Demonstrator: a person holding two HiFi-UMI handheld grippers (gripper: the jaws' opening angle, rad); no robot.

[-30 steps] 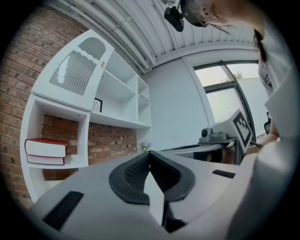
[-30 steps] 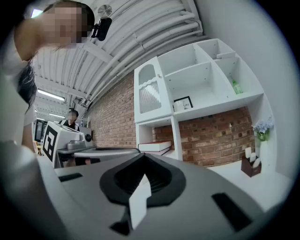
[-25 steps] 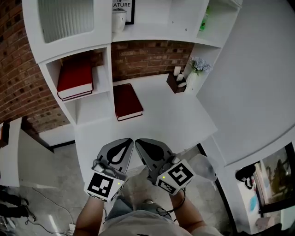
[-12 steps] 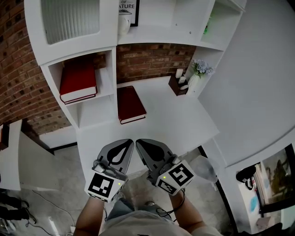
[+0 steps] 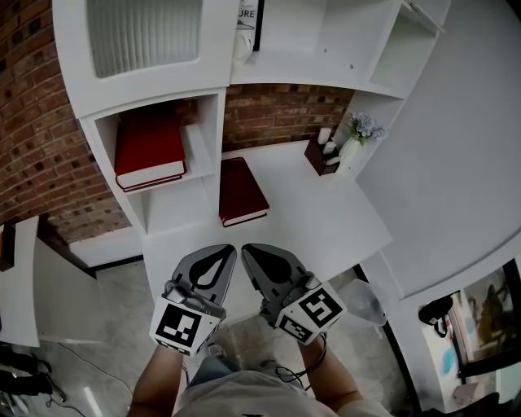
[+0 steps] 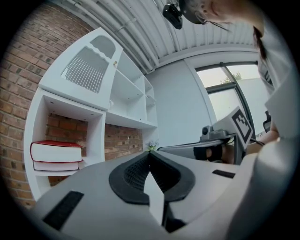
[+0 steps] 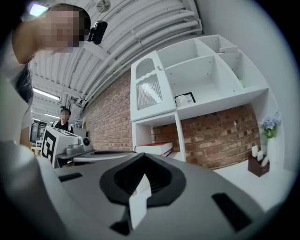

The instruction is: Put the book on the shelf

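Note:
A dark red book (image 5: 242, 191) lies flat on the white desk (image 5: 326, 220), just right of the shelf's lower cubby. Inside that cubby (image 5: 207, 130) two red books (image 5: 149, 151) are stacked; they also show as the red books (image 6: 56, 154) in the left gripper view and the red books (image 7: 153, 149) in the right gripper view. My left gripper (image 5: 230, 249) and right gripper (image 5: 247, 249) hover side by side over the desk's near edge, well short of the book. Both are shut and empty, as the left gripper (image 6: 150, 153) and right gripper (image 7: 143, 154) show close up.
At the desk's far right corner stand a brown holder (image 5: 324, 153) and a white vase with flowers (image 5: 358, 134). Above the cubby is a ribbed cabinet door (image 5: 142, 37); a framed print (image 5: 248, 16) sits on the upper shelf. A brick wall (image 5: 41, 122) backs it. A distant person (image 7: 63, 119) stands left.
In the head view the desk, shelf and book have shifted right and slightly down. Both grippers keep their place in the picture, still shut and side by side.

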